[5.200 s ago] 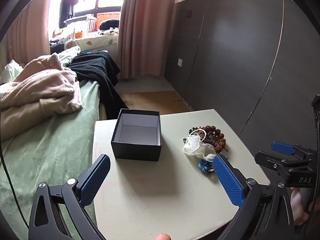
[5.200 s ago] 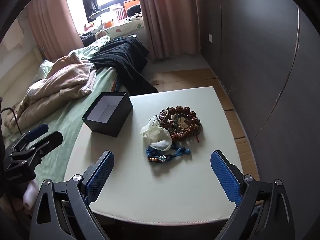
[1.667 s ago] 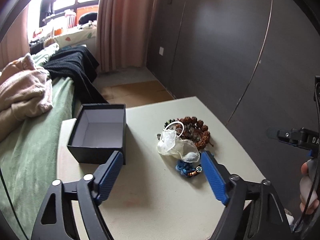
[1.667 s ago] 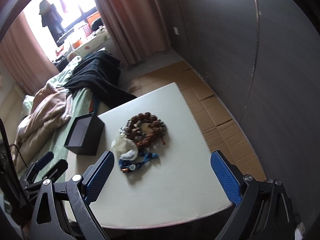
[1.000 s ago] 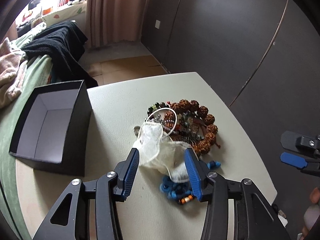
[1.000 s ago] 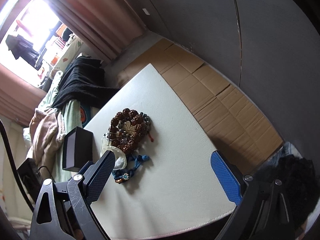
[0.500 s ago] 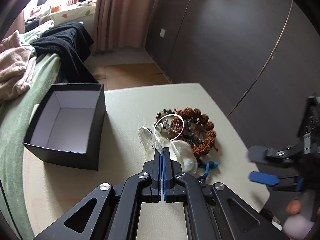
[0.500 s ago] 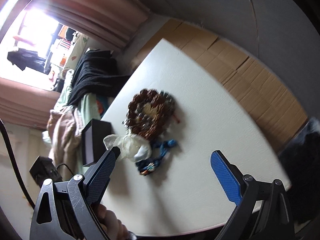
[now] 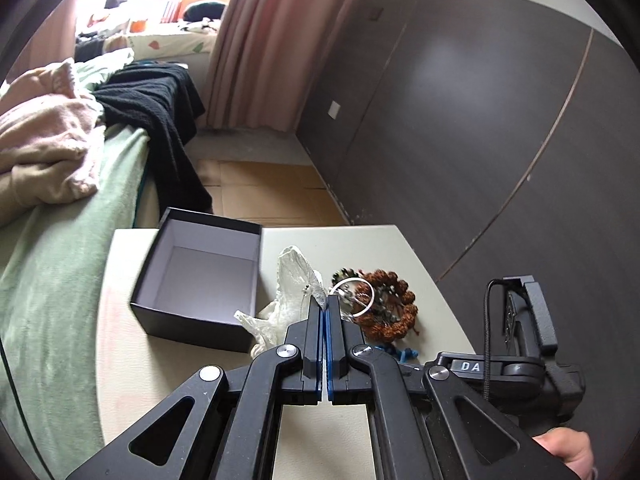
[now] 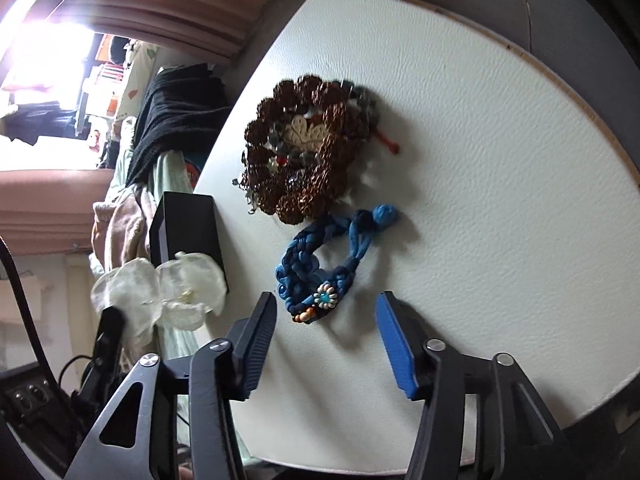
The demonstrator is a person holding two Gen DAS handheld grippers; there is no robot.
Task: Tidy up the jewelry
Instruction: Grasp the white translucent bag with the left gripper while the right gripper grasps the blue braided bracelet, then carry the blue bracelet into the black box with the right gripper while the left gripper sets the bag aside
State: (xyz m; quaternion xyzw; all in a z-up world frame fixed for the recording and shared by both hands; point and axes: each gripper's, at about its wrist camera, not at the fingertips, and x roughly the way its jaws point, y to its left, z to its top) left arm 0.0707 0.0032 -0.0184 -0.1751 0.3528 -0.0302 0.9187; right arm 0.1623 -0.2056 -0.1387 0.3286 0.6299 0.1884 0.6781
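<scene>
My left gripper (image 9: 324,305) is shut on a clear plastic bag (image 9: 295,282), which hangs lifted beside the open black box (image 9: 200,280). A thin white hoop (image 9: 353,297) shows just right of the fingertips; whether it is attached to the bag I cannot tell. In the right wrist view the same bag (image 10: 168,292) floats off the table's left side. My right gripper (image 10: 326,300) is low over the blue braided bracelet (image 10: 320,256), jaws closing, with the bracelet's beaded end between them and neither pad touching it. A brown bead bracelet pile (image 10: 304,148) lies just beyond.
The white table (image 10: 480,200) is small, with rounded edges close on every side. A bed with green sheet (image 9: 60,280), pink blanket and black garment runs along the left. A dark wall (image 9: 480,140) stands to the right. A hand (image 9: 568,450) holds the right gripper's handle.
My left gripper closed on the plastic bag and raised it off the table toward the box. The right gripper dropped down over the blue bracelet and its jaws narrowed.
</scene>
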